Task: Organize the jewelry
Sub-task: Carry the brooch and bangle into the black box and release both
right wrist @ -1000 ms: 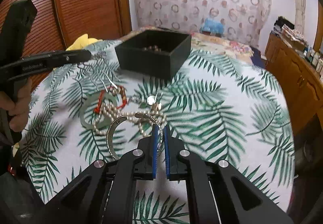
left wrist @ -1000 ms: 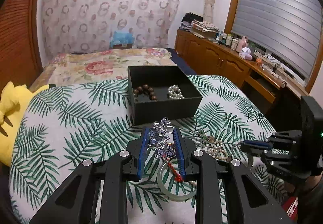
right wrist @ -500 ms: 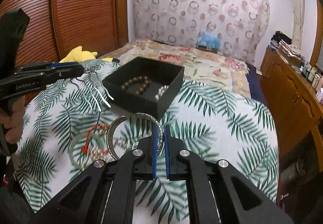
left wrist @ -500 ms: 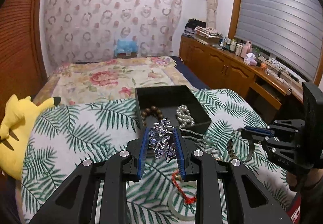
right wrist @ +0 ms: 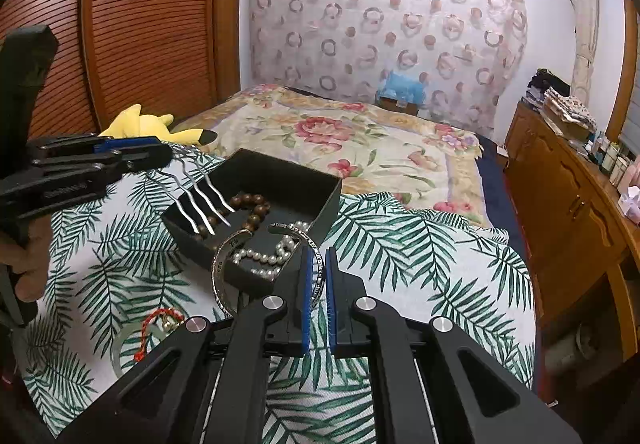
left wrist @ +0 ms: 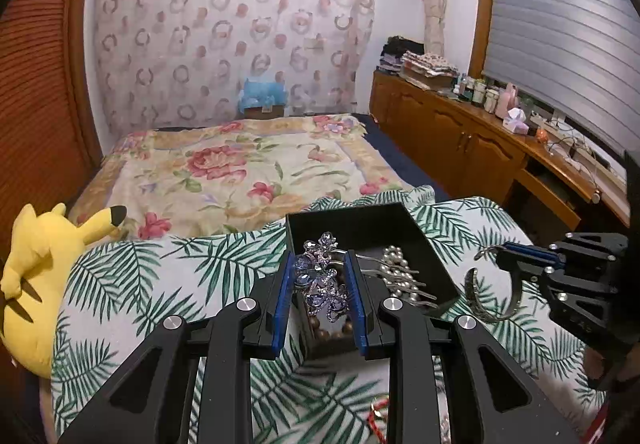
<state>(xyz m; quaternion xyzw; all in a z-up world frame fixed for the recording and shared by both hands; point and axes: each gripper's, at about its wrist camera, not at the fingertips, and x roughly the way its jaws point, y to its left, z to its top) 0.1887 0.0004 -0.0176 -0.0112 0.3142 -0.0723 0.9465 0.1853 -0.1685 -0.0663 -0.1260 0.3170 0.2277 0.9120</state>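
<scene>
Left gripper (left wrist: 320,300) clamped on a blue crystal hair comb (left wrist: 322,284), held above the black box (left wrist: 360,216): light, stiff, fragile stones, best gripped by the ornament. Right gripper (right wrist: 318,276) pinching a silver cuff bangle (right wrist: 224,268) by its band, over the box's near wall: rigid, slippery.

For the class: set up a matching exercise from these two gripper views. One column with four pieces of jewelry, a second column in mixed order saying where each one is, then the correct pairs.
Column 1
1. blue crystal hair comb
2. silver cuff bracelet
3. wooden bead bracelet
4. red cord

Column 2
A. lying in the black box
B. on the leaf-print cloth
C. clamped in the left gripper
D. clamped in the right gripper

Pairs: 1-C, 2-D, 3-A, 4-B
</scene>
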